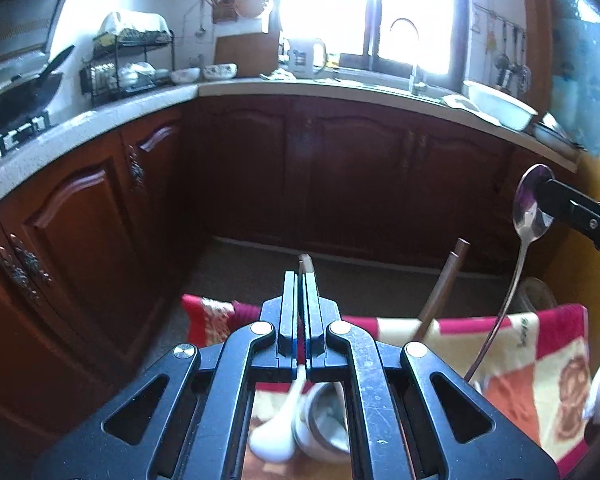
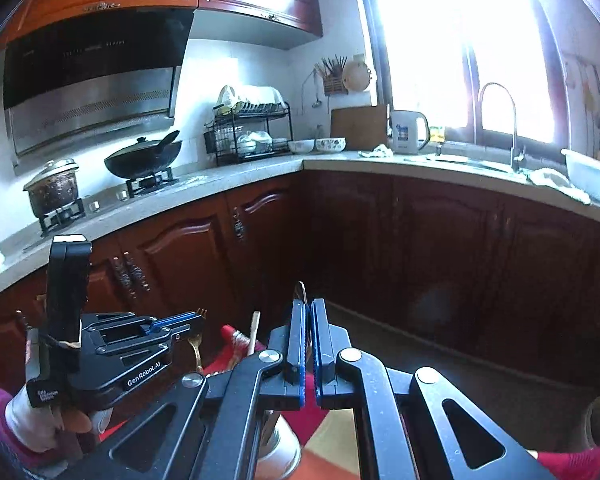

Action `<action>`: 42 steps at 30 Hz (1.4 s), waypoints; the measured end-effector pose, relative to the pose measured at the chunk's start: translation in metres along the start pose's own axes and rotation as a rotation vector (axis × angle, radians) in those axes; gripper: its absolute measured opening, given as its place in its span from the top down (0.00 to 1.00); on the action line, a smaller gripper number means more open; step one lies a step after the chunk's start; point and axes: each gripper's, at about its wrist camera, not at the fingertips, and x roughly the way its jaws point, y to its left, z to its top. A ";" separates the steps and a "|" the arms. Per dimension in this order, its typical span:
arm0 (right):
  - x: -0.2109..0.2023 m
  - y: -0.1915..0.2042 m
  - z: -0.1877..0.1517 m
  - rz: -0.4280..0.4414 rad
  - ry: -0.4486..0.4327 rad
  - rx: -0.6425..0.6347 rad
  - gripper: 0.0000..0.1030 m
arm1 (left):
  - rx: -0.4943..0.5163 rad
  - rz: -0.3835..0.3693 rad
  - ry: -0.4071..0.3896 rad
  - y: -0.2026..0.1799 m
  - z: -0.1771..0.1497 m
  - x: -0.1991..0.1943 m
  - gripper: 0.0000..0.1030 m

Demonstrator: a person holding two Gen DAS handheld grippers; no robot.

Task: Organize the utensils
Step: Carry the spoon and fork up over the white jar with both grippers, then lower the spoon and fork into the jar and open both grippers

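My left gripper (image 1: 303, 280) is shut on a gold fork; only its tip (image 1: 306, 261) shows past the jaws in the left wrist view, and its tines and handle (image 2: 196, 346) show in the right wrist view by the left gripper (image 2: 194, 320). My right gripper (image 2: 309, 312) is shut on a steel spoon, whose bowl (image 1: 530, 208) and long handle hang down in the left wrist view. Both are held above a red and yellow patterned cloth (image 1: 540, 360). Under the left gripper lie a white ceramic spoon (image 1: 276, 428) and a white cup (image 1: 326, 424). Wooden chopsticks (image 1: 444, 284) stand up behind.
Dark wood cabinets (image 1: 340, 168) run below an L-shaped stone counter (image 1: 100, 120). On it are a black wok (image 2: 142, 160), a pot (image 2: 54, 188), a dish rack (image 2: 252, 132), bowls, a white kettle (image 2: 406, 130) and a sink with tap (image 2: 512, 136). Bright window behind.
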 end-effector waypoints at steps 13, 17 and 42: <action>0.041 0.018 -0.034 -0.044 0.023 -0.075 0.98 | 0.092 0.131 -0.016 -0.008 -0.030 0.041 1.00; 0.050 0.025 -0.052 -0.026 0.070 -0.102 0.98 | 0.104 0.127 0.007 -0.012 -0.042 0.047 1.00; 0.046 -0.032 -0.101 0.143 0.250 0.267 0.83 | -0.041 -0.010 0.122 -0.006 -0.070 0.030 0.60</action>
